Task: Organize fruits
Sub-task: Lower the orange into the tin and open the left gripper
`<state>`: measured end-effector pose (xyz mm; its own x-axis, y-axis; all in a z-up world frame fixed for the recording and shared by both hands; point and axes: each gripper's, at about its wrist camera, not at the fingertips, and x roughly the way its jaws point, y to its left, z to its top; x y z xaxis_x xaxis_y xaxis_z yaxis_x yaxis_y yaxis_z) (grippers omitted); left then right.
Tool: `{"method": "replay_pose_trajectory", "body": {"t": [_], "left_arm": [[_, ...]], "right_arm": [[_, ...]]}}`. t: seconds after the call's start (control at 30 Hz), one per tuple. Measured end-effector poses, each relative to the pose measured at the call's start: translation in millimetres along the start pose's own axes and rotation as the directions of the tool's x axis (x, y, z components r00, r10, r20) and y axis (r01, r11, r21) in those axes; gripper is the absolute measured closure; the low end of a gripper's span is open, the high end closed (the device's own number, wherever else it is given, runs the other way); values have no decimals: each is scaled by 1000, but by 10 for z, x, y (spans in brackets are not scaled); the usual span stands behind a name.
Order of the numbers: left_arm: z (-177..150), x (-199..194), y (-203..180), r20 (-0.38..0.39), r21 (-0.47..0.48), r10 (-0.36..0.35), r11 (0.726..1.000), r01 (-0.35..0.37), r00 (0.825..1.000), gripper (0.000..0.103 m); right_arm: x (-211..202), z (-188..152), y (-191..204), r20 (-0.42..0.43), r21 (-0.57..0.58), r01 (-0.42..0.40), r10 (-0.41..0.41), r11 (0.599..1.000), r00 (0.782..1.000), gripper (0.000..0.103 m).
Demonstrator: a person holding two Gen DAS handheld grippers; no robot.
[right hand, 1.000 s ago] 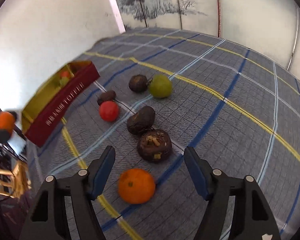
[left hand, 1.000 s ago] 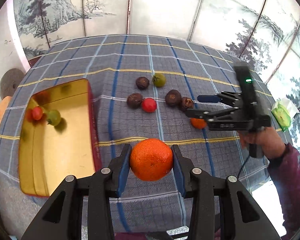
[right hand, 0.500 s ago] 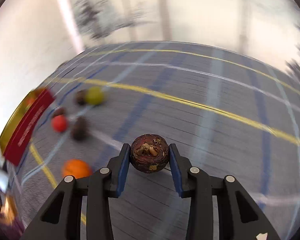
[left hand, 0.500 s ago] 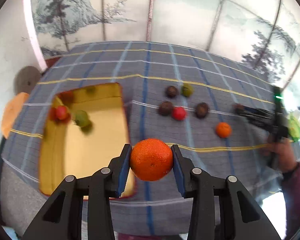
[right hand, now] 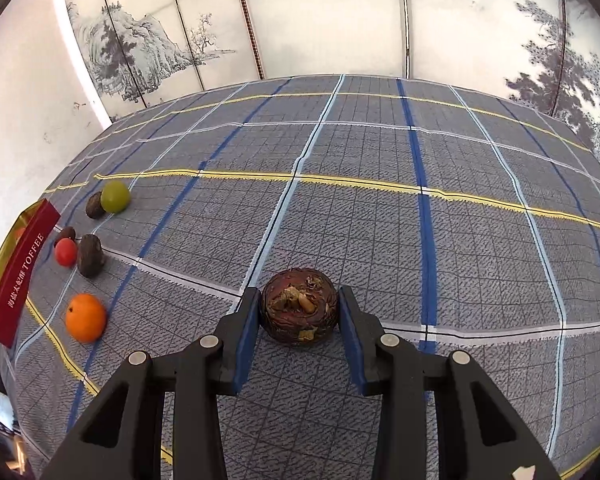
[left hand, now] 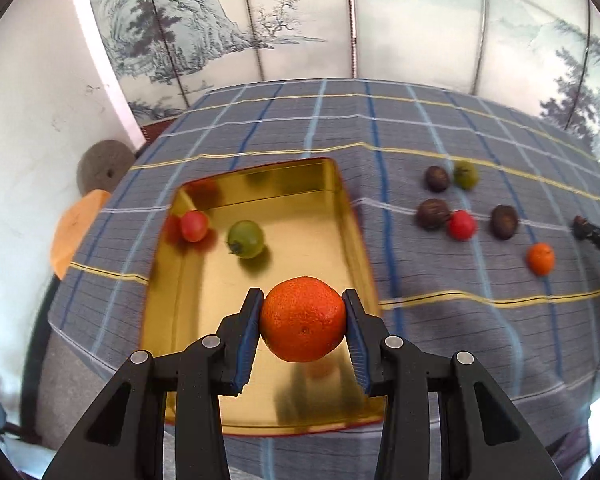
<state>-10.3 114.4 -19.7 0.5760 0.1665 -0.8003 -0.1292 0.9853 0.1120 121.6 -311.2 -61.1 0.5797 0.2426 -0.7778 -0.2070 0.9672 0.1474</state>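
My left gripper (left hand: 303, 326) is shut on an orange mandarin (left hand: 302, 319) and holds it above the near part of the gold tin (left hand: 204, 300). The tin holds a red fruit (left hand: 194, 225) and a green fruit (left hand: 245, 239). My right gripper (right hand: 299, 312) is shut on a dark brown round fruit (right hand: 299, 310), low over the plaid cloth; I cannot tell if it touches the cloth. On the cloth lie a second mandarin (right hand: 85, 317), a red fruit (right hand: 65, 251), a green fruit (right hand: 115, 197) and three dark brown fruits (right hand: 90, 255).
The tin's red side, printed TOFFEE, shows at the left edge of the right wrist view (right hand: 18, 276). The plaid tablecloth (right hand: 380, 208) covers the table. A painted folding screen (left hand: 340, 20) stands behind it. The right gripper's tip shows at the right edge of the left wrist view (left hand: 596, 236).
My left gripper carried the mandarin leftwards to above the tin. My right gripper closed on the dark brown fruit and moved it right, away from the other fruits.
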Motion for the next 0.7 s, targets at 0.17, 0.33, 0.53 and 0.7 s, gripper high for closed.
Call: {"method": "replay_pose_trajectory", "body": {"t": [0.17, 0.33, 0.53, 0.7], "left_arm": [[-7, 142, 119, 3, 21, 67, 998, -67, 998, 62], [-23, 293, 236, 8, 41, 126, 991, -126, 992, 62], [-18, 473, 400, -13, 36, 156, 987, -155, 988, 62], [10, 615, 492, -33, 57, 178, 983, -176, 983, 62]], "right_arm": [[11, -7, -2, -2, -6, 7, -7, 1000, 1000, 67], [29, -4, 48, -4, -17, 20, -20, 1000, 1000, 67], [26, -8, 63, -6, -27, 32, -33, 999, 999, 67], [29, -6, 82, -8, -36, 45, -45, 998, 999, 67]]}}
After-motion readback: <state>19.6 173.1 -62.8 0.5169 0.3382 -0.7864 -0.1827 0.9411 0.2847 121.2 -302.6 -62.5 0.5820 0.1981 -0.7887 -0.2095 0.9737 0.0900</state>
